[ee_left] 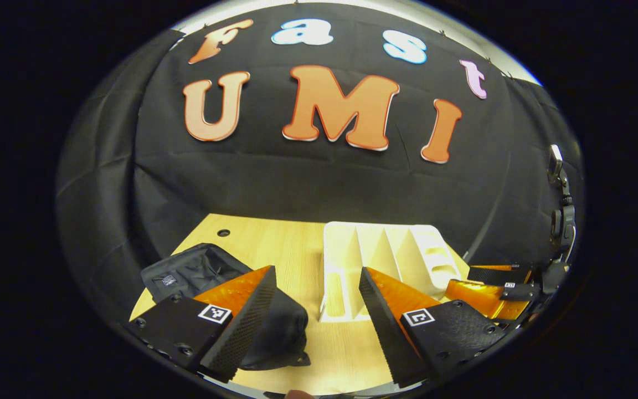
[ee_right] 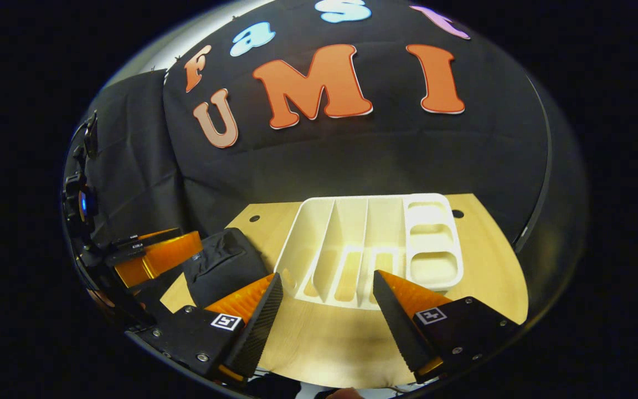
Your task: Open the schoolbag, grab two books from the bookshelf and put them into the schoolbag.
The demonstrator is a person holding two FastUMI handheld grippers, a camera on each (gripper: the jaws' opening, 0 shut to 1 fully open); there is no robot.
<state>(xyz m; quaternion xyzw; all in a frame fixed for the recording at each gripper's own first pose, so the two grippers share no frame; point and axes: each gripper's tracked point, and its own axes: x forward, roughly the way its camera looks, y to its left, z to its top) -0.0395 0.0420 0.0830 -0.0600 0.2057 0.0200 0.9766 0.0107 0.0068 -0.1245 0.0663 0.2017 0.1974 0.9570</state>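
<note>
Since the soft black fabric schoolbag [ee_left: 197, 274] lies slumped on the pale wooden table [ee_left: 274, 244] ahead and to the left of the left claw [ee_left: 316, 321], partly behind that claw's left finger, the left claw looks the nearer for opening it. Its fingers stand wide apart, gripping nothing. From the right claw [ee_right: 324, 321], likewise spread and empty, the bag [ee_right: 222, 266] lies off to the left, just beside the white plastic slotted bookshelf [ee_right: 319, 221], which sits straight ahead, its dividers running away from the claw. I can make out no books in its slots. Nothing blocks either approach.
</note>
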